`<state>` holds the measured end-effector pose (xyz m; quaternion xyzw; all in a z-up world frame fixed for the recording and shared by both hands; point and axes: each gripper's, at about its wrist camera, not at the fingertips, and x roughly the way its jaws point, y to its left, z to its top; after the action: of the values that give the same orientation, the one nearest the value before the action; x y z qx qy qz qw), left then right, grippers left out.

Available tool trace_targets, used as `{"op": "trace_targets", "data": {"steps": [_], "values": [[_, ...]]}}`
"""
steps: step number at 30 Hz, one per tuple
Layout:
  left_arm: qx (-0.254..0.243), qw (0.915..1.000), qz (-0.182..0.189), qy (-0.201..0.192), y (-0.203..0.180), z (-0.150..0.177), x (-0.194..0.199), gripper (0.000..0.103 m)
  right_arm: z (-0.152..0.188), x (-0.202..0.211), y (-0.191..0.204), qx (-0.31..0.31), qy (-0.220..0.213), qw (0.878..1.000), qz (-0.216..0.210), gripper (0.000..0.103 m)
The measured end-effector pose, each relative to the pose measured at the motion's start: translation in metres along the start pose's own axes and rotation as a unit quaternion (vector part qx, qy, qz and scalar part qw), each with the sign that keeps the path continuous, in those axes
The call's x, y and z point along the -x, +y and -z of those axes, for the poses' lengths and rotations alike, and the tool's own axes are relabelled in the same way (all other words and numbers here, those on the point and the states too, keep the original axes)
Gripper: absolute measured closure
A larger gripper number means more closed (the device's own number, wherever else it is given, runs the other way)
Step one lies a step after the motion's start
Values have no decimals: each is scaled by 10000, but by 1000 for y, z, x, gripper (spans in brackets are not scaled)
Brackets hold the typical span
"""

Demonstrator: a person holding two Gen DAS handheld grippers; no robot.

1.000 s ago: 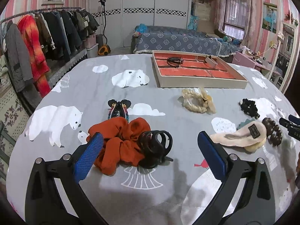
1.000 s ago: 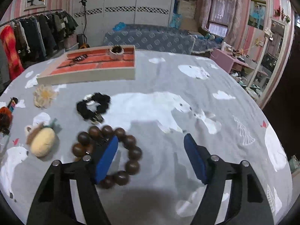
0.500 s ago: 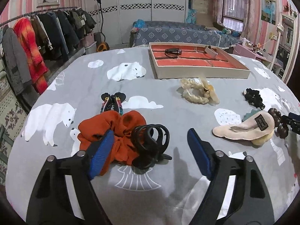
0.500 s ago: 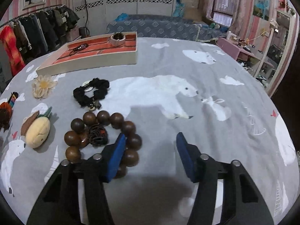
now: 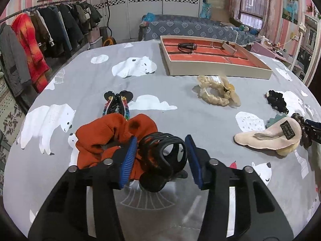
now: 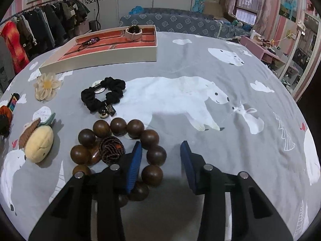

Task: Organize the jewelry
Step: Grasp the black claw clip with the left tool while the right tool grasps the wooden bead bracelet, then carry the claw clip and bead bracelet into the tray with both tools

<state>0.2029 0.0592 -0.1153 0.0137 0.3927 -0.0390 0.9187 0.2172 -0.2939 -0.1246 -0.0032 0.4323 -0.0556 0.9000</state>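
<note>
1. Left claw (image 5: 160, 156) has just been closing; its 2 blue pads now straddle the black hair clip (image 5: 160, 158). The left pad sits at the clip's side, the right pad looks just beside the clip's loops. Cannot tell whether they press yet.
2. The clip lies on the grey polar-bear cloth (image 5: 180, 108) covering the counter, touching the orange scrunchie (image 5: 104, 136) on its left.
3. Just behind the scrunchie: a black clip with rainbow beads (image 5: 117, 104).
4. Right claw (image 6: 160, 160) has also just been closing. Its left pad stands inside the ring of the brown bead bracelet (image 6: 150, 138), its right pad outside on bare cloth, so the ring's right side is between the jaws. A gap shows at the right pad; not pinching, still spread.
5. A dark woven knot (image 6: 111, 149) sits inside the bracelet ring.
6. Beige tray with red lining (image 5: 218, 68) lies at the far side of the counter, holding a dark cord piece (image 5: 186, 46) and a pale cuff (image 6: 133, 33).
7. Loose on the cloth: cream scrunchie (image 5: 214, 94), black scrunchie (image 6: 104, 94), beige plush clip (image 5: 268, 136), cream flower (image 6: 47, 86).
</note>
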Motion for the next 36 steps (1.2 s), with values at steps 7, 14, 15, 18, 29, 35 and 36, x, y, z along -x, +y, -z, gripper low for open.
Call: {"op": "trace_targets", "data": {"steps": [7,14,15,18,29,35,36], "values": [[61,10000,4,-46,3,0,1,62,1,2,4,88,-40,9999,-131,78],[46,9999,58,-155,3,0,6,62,0,5,3,46,-121,9997,-202,82],[58,9998,76,-174,3,0,7,62,0,7,4,48,-148,9997,-209,82],[61,9996,142,-251,2,0,13,62,-2,13,6,69,-271,9993,-257,84],[3,9985,202,-499,-2,-10,33,62,-13,40,19,248,-641,9965,-473,84],[47,9979,268,-583,0,-21,39,62,-23,48,31,374,-801,9948,-503,84],[49,9978,274,-597,0,-24,40,62,-25,49,32,384,-821,9946,-512,84]]}}
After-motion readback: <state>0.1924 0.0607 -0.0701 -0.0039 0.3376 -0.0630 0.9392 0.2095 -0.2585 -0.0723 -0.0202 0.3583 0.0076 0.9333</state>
